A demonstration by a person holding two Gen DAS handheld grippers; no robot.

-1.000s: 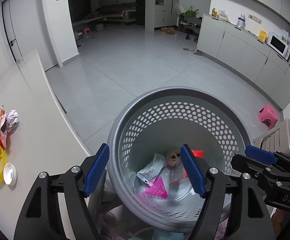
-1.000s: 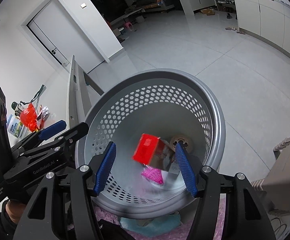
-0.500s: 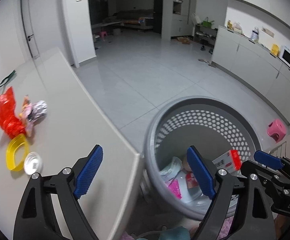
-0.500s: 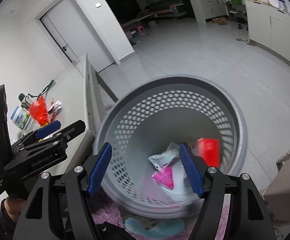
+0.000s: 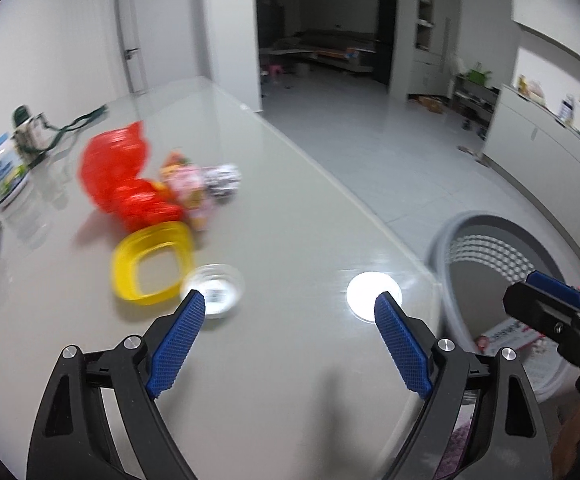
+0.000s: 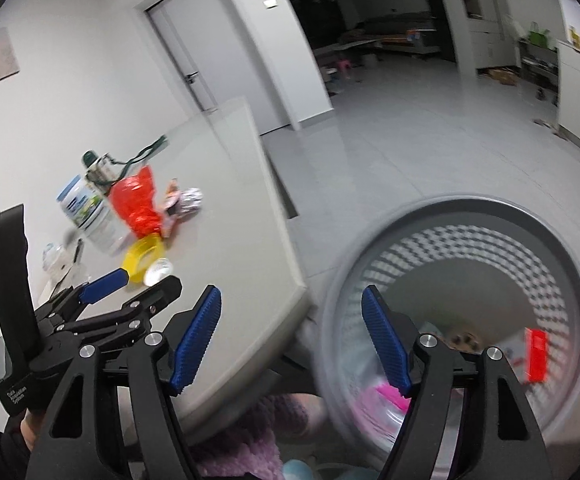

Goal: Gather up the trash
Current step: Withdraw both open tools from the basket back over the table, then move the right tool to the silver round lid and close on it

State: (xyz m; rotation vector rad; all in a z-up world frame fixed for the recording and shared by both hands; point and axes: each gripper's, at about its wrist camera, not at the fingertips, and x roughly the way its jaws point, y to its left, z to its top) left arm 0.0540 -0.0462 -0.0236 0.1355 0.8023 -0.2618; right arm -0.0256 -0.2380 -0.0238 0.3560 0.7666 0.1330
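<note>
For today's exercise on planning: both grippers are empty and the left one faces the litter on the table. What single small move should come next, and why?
Probably ease the left gripper forward to the small clear lid, the nearest piece, just past its left fingertip beside the yellow ring. Its jaws stand open and empty, and the grey basket waits off the table edge.

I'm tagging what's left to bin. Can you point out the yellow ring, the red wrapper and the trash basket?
yellow ring (image 5: 130,268): left wrist view, its left band.
red wrapper (image 5: 118,172): left wrist view, crumpled middle.
trash basket (image 6: 465,206): right wrist view, far rim.
</note>
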